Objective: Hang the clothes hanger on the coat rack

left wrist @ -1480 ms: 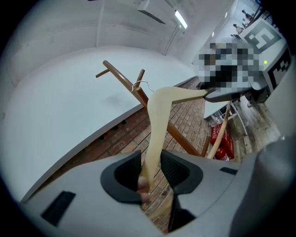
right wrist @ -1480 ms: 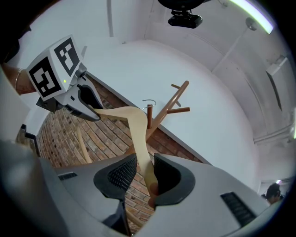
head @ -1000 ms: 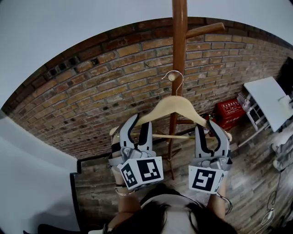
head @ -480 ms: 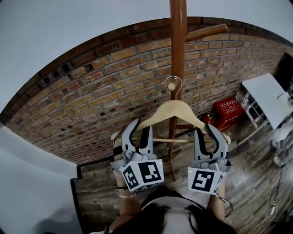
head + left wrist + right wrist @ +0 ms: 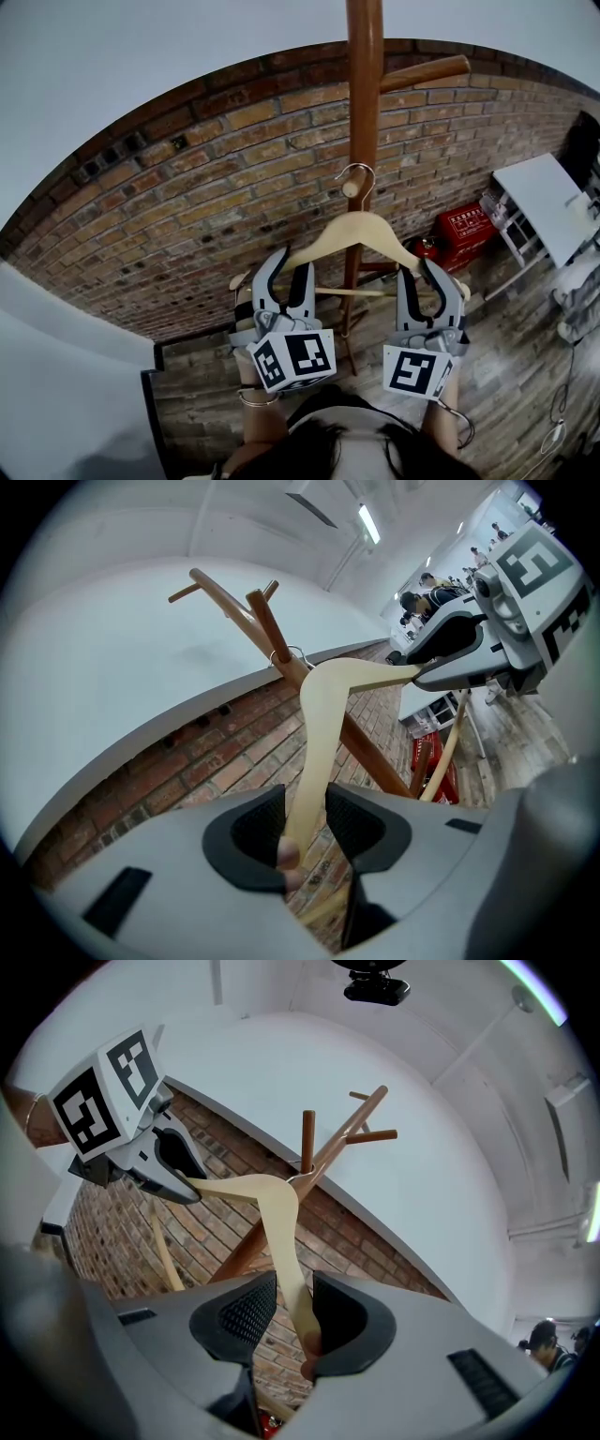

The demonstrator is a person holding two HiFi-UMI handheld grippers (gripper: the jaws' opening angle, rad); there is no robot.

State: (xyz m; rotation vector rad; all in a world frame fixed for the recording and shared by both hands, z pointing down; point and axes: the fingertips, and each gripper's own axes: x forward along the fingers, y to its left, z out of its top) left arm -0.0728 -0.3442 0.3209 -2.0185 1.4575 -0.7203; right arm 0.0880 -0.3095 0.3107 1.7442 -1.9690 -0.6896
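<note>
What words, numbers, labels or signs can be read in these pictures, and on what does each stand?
Red box by the brick wall: white characters, too small and blurred to read.
Marker cube on the left gripper, and the one on the right gripper: black-and-white square patterns, no words.
Clothes hanger and coat rack: no print visible.

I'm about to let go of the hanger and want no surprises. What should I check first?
1. Grip of left gripper on hanger: ok, shut on its end.
2. Grip of right gripper: ok, shut on the other end.
3. The hook looped round the peg of the coat rack: ok in the head view.
4. Weight resting on peg: cannot tell.
5. Hanger roughly level: ok.
</note>
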